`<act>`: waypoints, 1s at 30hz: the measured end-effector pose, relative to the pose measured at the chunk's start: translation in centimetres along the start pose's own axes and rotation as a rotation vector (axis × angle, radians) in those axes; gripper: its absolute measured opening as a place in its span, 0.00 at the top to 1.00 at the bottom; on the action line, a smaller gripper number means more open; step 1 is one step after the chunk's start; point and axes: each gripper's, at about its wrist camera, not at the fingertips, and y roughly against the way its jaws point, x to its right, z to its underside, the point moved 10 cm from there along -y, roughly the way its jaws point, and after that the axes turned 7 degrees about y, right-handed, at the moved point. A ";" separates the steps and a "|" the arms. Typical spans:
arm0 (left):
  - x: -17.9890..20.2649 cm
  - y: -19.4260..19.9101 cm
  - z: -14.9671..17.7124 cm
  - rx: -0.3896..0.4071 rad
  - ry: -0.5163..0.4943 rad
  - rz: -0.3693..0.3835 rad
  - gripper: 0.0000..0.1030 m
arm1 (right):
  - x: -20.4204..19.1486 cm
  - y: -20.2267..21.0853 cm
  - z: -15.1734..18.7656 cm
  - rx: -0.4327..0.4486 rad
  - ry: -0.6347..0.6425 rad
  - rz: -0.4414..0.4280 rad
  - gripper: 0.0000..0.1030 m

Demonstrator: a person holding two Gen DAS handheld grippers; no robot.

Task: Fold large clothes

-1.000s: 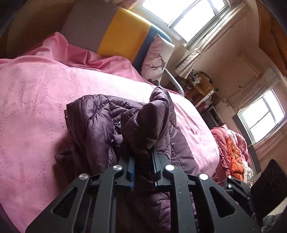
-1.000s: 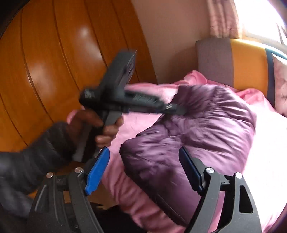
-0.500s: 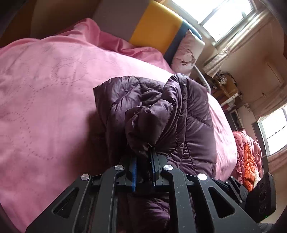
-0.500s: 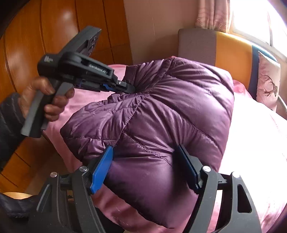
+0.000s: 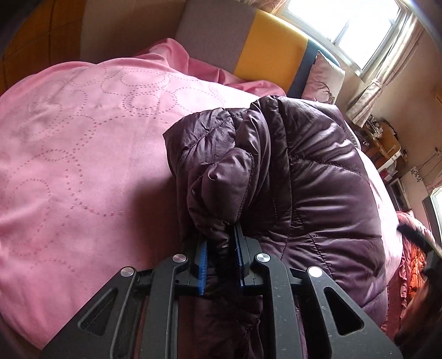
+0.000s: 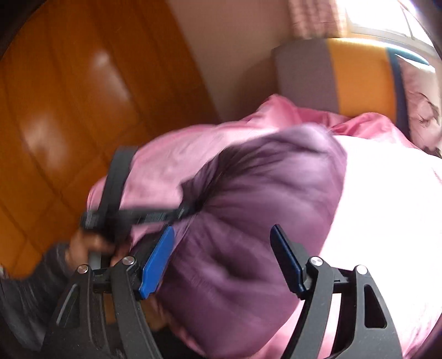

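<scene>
The jacket (image 5: 317,176), a dark purple quilted puffer, lies bunched on the pink bedspread (image 5: 83,165), folded over itself so that a thick layer covers the rest. In the left wrist view a puffy fold of it rises straight out from between the blue pads (image 5: 203,265) of the left gripper (image 5: 221,262); the jaws stand narrow and pinch that fold, and they have just been opening a little with the fabric between them. The bulk of the jacket spreads to the right of this gripper and beyond it, while bare bedspread fills the left. In the blurred right wrist view the jacket (image 6: 248,221) sits as a rounded mound just ahead of the right gripper (image 6: 223,259), whose jaws stand wide apart; its near edge bulges into the gap between the blue pads (image 6: 157,262), the left pad seems to lie against the cloth, the right one stands clear of it, so nothing is clamped. There the left gripper (image 6: 190,210) comes in from the left with its tip sunk into a pucker of the jacket, held by a hand (image 6: 91,243) in a dark sleeve (image 6: 36,279). Behind the bed stand a grey, yellow and blue headboard (image 5: 270,55), a pillow (image 5: 323,80) and a bright window (image 5: 345,22); a wooden panel (image 6: 69,110) fills the left of the right wrist view
</scene>
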 end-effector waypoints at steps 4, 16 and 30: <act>0.2 0.2 0.0 0.026 -0.019 -0.016 0.85 | 4.5 -3.6 -5.0 0.000 -0.082 0.058 0.32; -1.5 -1.0 1.4 0.039 0.042 0.023 0.85 | 5.8 -17.2 -2.3 -0.339 0.047 0.223 0.27; -2.1 0.1 1.5 0.080 0.030 -0.005 0.76 | 7.6 -7.4 2.3 -0.113 -0.333 0.008 0.02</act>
